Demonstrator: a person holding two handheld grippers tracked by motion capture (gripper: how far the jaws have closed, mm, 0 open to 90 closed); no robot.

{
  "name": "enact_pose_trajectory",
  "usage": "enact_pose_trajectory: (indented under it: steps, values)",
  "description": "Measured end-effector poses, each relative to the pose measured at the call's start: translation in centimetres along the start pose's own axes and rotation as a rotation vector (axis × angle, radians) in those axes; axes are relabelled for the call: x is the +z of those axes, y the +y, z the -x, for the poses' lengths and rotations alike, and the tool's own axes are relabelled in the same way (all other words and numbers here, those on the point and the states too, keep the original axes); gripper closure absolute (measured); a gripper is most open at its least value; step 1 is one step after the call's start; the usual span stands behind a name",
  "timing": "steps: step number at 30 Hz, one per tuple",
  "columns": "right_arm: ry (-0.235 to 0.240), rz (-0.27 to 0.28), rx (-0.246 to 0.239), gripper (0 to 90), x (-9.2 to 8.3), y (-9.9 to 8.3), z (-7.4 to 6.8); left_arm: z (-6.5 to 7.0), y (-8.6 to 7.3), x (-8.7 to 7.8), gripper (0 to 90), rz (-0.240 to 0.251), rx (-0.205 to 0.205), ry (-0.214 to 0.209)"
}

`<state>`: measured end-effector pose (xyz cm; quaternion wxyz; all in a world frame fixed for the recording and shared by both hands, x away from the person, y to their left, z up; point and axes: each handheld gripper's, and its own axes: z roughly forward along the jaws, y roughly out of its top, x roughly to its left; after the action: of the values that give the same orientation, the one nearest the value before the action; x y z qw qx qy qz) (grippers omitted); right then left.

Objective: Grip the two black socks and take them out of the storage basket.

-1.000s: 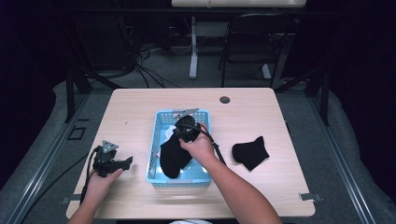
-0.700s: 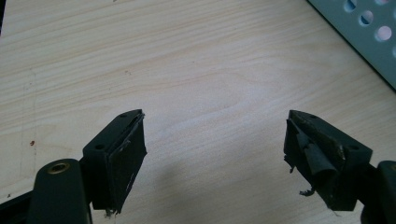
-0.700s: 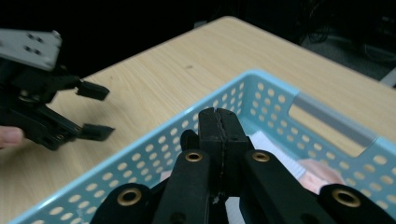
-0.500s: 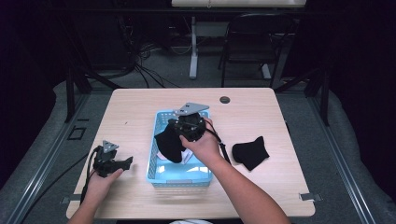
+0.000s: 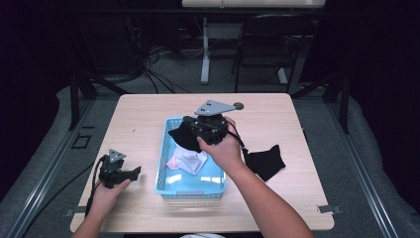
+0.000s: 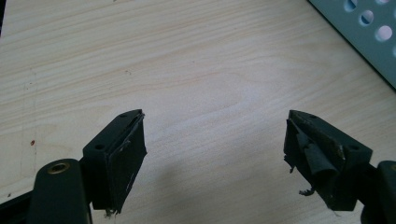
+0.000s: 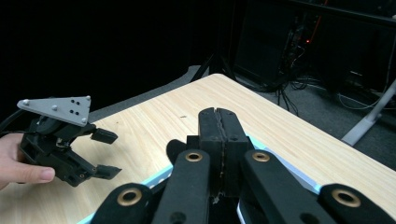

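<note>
My right gripper (image 5: 194,131) hangs over the far half of the light blue basket (image 5: 168,183), shut on a black cloth (image 5: 181,138) that dangles from its jaws. In the right gripper view the fingertips (image 7: 219,115) are pressed together, with a bit of the black cloth (image 7: 174,148) showing beneath them. A white cloth (image 5: 187,160) lies in the basket under the hanging one. My left gripper (image 5: 130,173) rests on the table left of the basket, open with nothing between its fingers (image 6: 122,158). From the right gripper view, the left gripper (image 7: 108,154) stands open.
A second black cloth (image 5: 266,161) lies on the table right of the basket. A small dark round object (image 5: 238,105) sits near the far edge. A basket wall (image 6: 369,32) shows to the upper right in the left gripper view. A chair and cables stand beyond the table.
My right gripper has lifted the black cloth up out of the basket and toward the far side, uncovering the white cloth. The left gripper has stayed put.
</note>
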<state>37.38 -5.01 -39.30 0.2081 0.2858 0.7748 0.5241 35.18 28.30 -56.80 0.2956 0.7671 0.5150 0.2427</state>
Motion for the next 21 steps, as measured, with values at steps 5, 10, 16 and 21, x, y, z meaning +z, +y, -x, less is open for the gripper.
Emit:
enact_pose_trajectory:
  steps: [5,10,16,21]
  values:
    - [-0.007,0.018,0.008,90.0,-1.0,0.1,0.4,0.0,0.0,0.0,20.8,0.000,0.000,0.000]
    - [-0.028,0.044,0.016,90.0,-2.8,0.2,1.2,0.0,0.0,0.0,20.8,0.001,-0.003,0.000]
    - [-0.072,0.078,0.021,90.0,-5.9,0.1,2.3,0.0,0.0,0.0,20.8,0.000,0.001,0.001]
    - [-0.141,0.116,0.039,90.0,-9.7,-0.5,3.9,0.0,0.0,0.0,20.8,-0.001,0.000,0.002]
